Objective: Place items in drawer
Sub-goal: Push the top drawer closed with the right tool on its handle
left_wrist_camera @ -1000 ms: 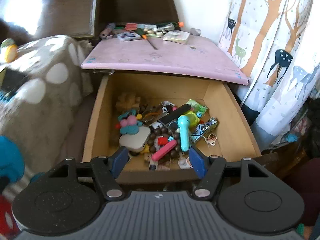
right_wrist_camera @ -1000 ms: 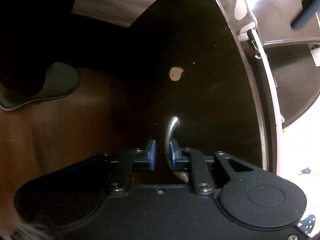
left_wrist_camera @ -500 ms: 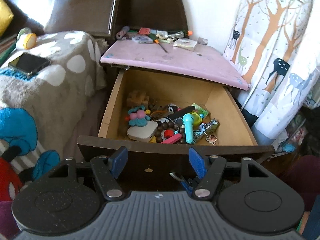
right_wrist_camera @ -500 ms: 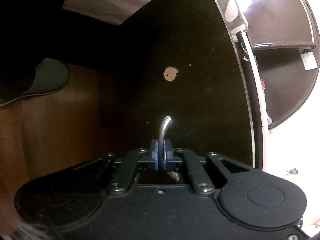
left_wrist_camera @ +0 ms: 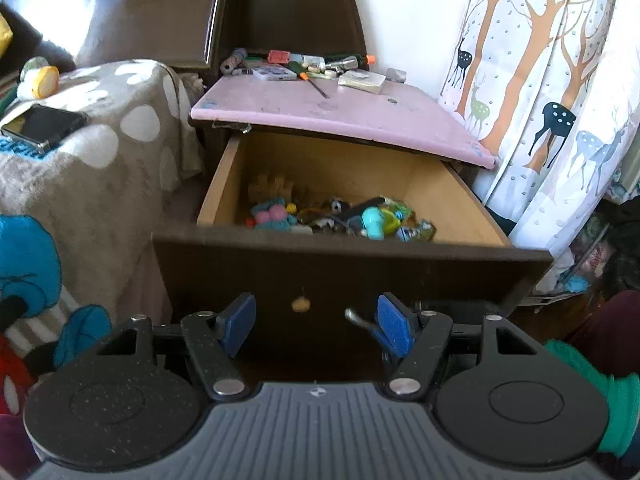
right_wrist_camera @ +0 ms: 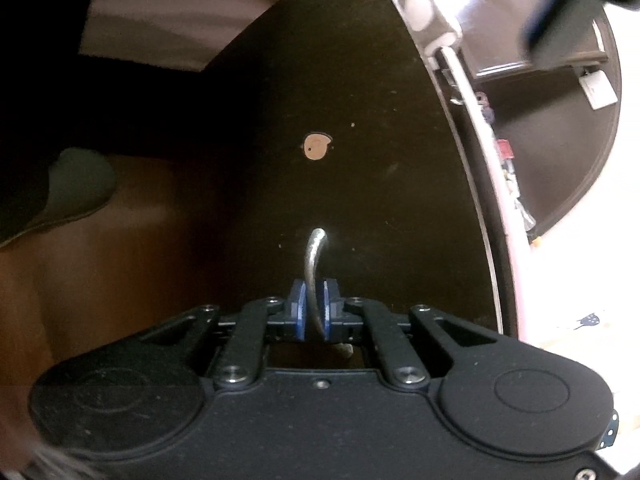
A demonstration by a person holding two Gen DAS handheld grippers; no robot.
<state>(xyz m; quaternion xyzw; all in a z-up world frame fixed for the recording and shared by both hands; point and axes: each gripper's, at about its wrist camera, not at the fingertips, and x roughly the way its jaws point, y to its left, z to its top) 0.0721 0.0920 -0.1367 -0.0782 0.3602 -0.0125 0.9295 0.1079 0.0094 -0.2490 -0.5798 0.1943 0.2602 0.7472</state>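
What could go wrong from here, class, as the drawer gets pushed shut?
1. The right tool is shut on a thin curved handle; it may slip off.
2. The drawer holds piled toys; a tall one could catch under the pink top.
3. The open left tool sits close to the drawer front and may get bumped.

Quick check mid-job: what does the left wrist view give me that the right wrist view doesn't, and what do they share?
Left wrist only: the open drawer's inside with its toy clutter, the pink tabletop, and the open left gripper.

Right wrist only: the right gripper shut on the metal handle, close up.

Both: the dark drawer front, the tan spot on it, and the handle.
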